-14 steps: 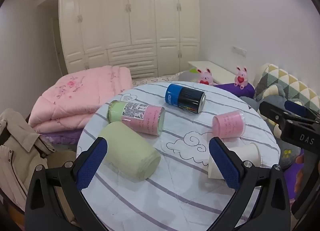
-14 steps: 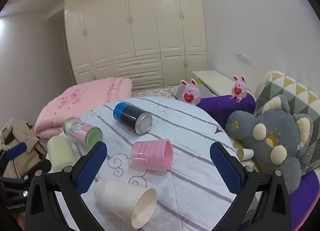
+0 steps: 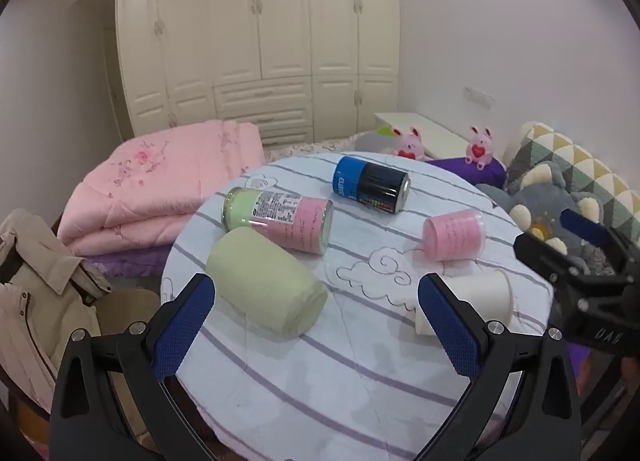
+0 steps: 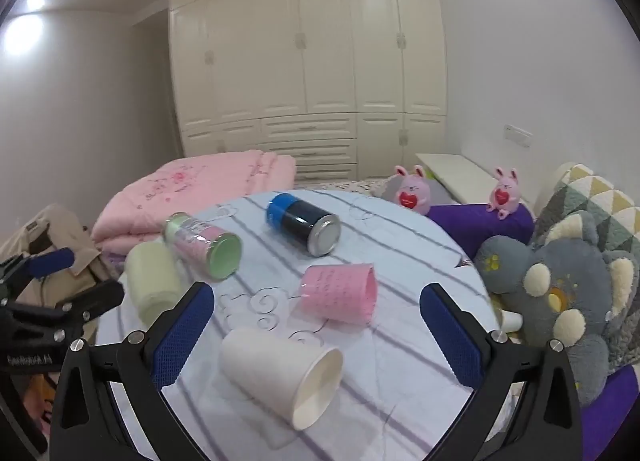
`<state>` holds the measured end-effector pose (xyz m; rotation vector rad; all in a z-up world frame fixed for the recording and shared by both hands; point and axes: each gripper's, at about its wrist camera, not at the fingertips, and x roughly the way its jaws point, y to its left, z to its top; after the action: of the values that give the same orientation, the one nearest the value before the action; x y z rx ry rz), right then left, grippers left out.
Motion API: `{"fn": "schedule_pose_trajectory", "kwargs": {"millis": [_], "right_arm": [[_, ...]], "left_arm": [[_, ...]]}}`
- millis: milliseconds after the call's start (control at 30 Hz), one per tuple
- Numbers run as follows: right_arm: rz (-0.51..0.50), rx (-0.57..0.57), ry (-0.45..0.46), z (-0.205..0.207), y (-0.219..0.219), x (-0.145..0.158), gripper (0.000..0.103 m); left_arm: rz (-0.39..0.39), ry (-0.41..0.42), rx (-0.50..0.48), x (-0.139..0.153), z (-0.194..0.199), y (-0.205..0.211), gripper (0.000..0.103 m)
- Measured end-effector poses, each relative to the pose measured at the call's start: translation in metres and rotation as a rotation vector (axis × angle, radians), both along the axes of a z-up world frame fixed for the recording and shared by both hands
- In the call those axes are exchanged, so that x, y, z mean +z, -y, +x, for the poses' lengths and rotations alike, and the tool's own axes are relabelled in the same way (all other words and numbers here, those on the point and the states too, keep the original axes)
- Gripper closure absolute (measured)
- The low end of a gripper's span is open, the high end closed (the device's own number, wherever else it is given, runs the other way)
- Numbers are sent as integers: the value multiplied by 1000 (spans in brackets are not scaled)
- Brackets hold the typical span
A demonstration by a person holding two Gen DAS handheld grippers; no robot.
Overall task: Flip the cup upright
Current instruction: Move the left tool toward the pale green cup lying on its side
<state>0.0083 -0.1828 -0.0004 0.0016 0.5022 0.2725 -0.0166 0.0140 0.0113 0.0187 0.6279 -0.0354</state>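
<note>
A white paper cup (image 4: 282, 375) lies on its side on the round striped table (image 4: 420, 261), mouth toward me; it also shows in the left wrist view (image 3: 476, 297). A pink cup (image 4: 340, 293) lies on its side behind it, also seen in the left wrist view (image 3: 454, 235). A pale green cup (image 3: 266, 281) lies on its side at the left. My right gripper (image 4: 316, 327) is open, held above the white cup. My left gripper (image 3: 316, 325) is open and empty, just right of the green cup.
A pink-and-green jar (image 3: 280, 217) and a blue-and-black can (image 3: 370, 183) lie on the table. A folded pink quilt (image 3: 160, 185) and a beige jacket (image 3: 36, 301) are at the left. A grey plush toy (image 4: 560, 293) and cushions are at the right.
Both grippers have shifted slightly; the right view has tilted up a little, so the white cup sits a bit more between its fingers. No object has moved.
</note>
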Motion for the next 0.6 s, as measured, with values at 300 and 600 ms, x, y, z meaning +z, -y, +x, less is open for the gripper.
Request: {"fn": "schedule_pose_trajectory", "kwargs": {"millis": [300, 600], "right_arm": [[31, -9, -3, -27, -17, 6, 0], [38, -85, -51, -41, -28, 18, 0]], "left_arm": [[-43, -45, -62, 26, -18, -13, 0], [-22, -36, -81, 43, -20, -20, 0]]}}
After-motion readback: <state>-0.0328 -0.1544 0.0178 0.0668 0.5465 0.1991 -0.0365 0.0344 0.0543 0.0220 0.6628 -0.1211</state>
